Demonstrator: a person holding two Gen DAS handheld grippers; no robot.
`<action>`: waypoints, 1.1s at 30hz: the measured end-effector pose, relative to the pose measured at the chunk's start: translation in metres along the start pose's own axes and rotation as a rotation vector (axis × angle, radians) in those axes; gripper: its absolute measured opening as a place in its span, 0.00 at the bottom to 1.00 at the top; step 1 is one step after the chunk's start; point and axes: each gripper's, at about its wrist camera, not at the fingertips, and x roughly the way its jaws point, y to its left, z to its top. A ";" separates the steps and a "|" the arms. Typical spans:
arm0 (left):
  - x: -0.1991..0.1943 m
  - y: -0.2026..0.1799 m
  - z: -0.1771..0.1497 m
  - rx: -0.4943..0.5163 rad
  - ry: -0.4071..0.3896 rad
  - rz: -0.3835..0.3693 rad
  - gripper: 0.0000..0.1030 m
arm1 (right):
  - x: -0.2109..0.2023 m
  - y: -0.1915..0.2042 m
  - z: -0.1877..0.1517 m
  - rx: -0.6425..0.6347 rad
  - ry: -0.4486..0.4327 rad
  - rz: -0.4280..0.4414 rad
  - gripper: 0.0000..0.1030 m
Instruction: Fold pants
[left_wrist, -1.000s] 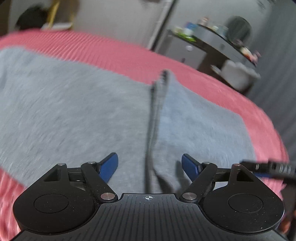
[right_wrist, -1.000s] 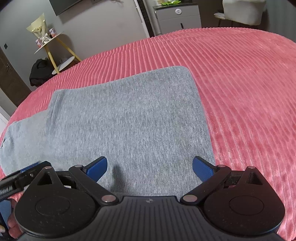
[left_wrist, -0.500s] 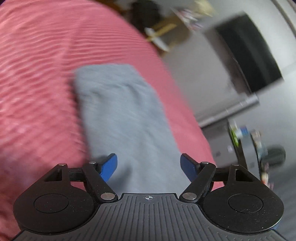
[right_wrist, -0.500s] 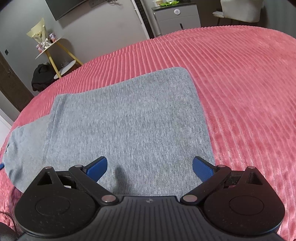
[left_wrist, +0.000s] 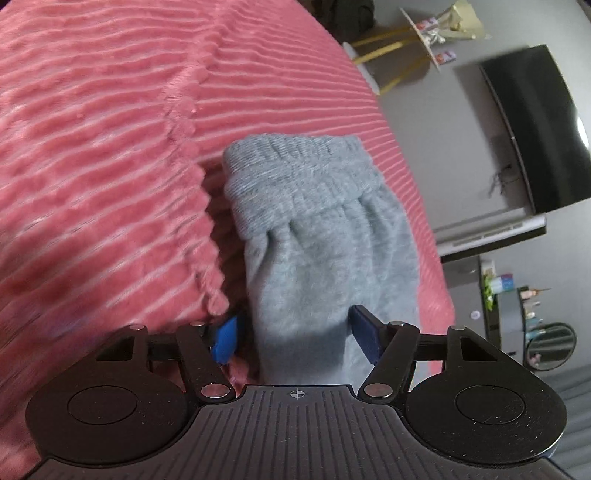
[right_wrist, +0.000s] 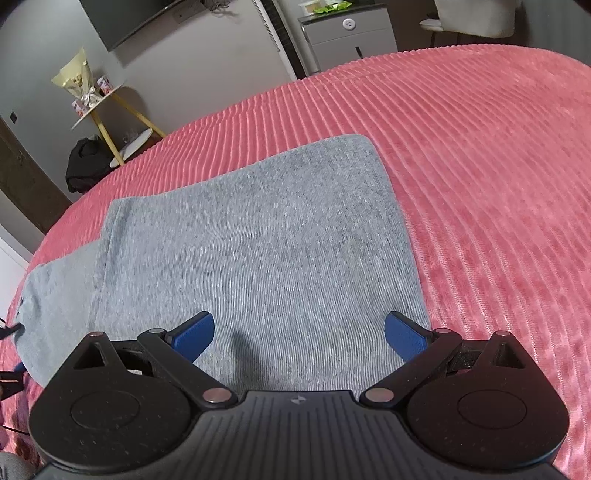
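Note:
Grey sweatpants (right_wrist: 258, 236) lie folded flat on the pink ribbed bedspread (right_wrist: 480, 166), with one leg end (right_wrist: 55, 288) sticking out at the left. My right gripper (right_wrist: 299, 332) hovers open over the near edge of the folded part, with nothing pinched. In the left wrist view the cuffed leg end (left_wrist: 295, 162) points away from me. My left gripper (left_wrist: 295, 332) straddles that leg (left_wrist: 321, 258). Its jaws are closing, the cloth is between them, and a gap still shows at the left pad (left_wrist: 225, 338).
The bedspread (left_wrist: 92, 147) bunches into a ridge just left of the leg. Beyond the bed stand a yellow-legged side table (right_wrist: 107, 110), a black bag (right_wrist: 85, 162), a wall TV (left_wrist: 535, 129) and a grey cabinet (right_wrist: 347, 37).
The left view swung and rolled from the middle of the pants to the cuffed leg end, and its jaws narrowed. The left tool left the lower-left corner of the right view, which barely shifted.

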 end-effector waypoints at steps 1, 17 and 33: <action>0.002 0.000 0.002 -0.010 -0.010 -0.016 0.67 | 0.000 -0.001 0.000 0.007 -0.003 0.004 0.96; 0.014 -0.031 0.001 0.205 -0.079 -0.068 0.23 | 0.002 0.003 0.001 0.000 -0.003 -0.018 0.96; -0.075 -0.216 -0.140 0.971 -0.077 -0.408 0.18 | 0.000 -0.001 0.000 0.030 -0.012 0.009 0.96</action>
